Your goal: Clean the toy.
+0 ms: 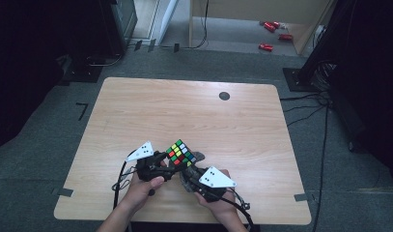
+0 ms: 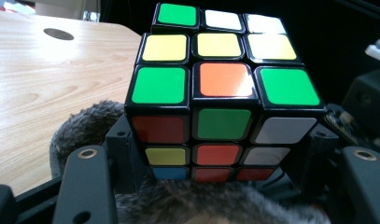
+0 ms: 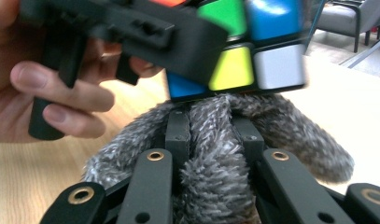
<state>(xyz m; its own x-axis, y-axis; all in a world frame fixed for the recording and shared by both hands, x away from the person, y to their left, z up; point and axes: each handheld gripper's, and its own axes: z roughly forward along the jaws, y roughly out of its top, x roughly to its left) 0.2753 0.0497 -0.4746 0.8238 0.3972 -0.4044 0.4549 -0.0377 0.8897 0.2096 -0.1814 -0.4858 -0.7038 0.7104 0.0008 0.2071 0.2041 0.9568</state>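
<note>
The left gripper [image 1: 169, 163] has its jaws clamped on one scrambled Rubik's cube [image 1: 180, 153], and the right gripper [image 1: 190, 178] has its jaws closed on one grey furry cloth [image 1: 188, 180] just beneath the cube. In the left gripper view the cube [image 2: 222, 88] sits between the two black jaws, its lower corners against them, with the furry cloth [image 2: 80, 126] bunched below and to the left. In the right gripper view the cloth [image 3: 215, 168] is pinched between the jaws, and the cube [image 3: 253, 51] rests on top of it; the left gripper's black body crosses the top of that view, held by the person's left hand [image 3: 43, 88].

There are two grippers, one cube and one cloth. The cube is held above the wooden table [image 1: 184, 111], near the middle of its near edge. One dark round cap [image 1: 224, 95] lies near the table's far edge.

The cube's underside is hidden by the cloth, and its upper part is cut off in the right gripper view. On the floor beyond the table lie several small red things [image 1: 273, 34], too small to name.
</note>
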